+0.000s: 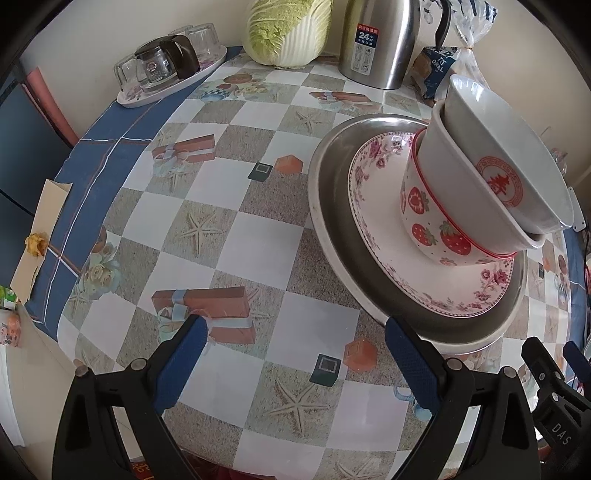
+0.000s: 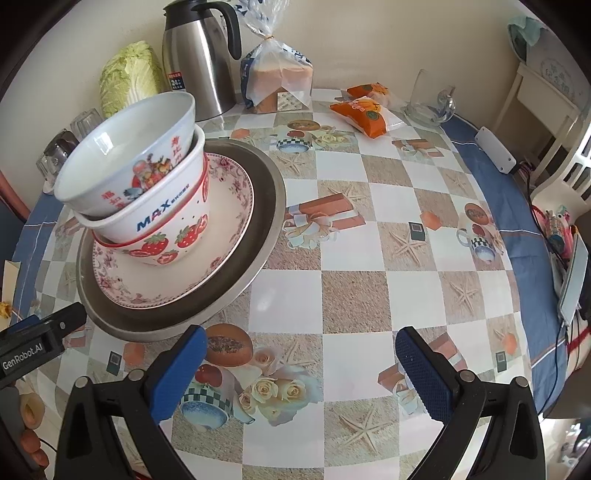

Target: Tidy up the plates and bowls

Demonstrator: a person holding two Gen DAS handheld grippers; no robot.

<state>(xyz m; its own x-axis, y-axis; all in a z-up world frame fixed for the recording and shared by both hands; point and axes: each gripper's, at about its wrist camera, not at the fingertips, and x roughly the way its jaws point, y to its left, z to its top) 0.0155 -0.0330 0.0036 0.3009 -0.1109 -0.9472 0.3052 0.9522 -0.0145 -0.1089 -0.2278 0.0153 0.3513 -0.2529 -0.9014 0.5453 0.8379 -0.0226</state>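
A stack stands on the table: a metal plate at the bottom, a floral plate on it, then a strawberry bowl, a white MAX bowl and a white bowl with red print nested and tilted on top. My left gripper is open and empty, left of and in front of the stack. My right gripper is open and empty, right of and in front of the stack.
At the back stand a steel kettle, a napa cabbage, a tray of glasses, a bread bag, orange snack packs and a glass. The round table's edge curves at both sides.
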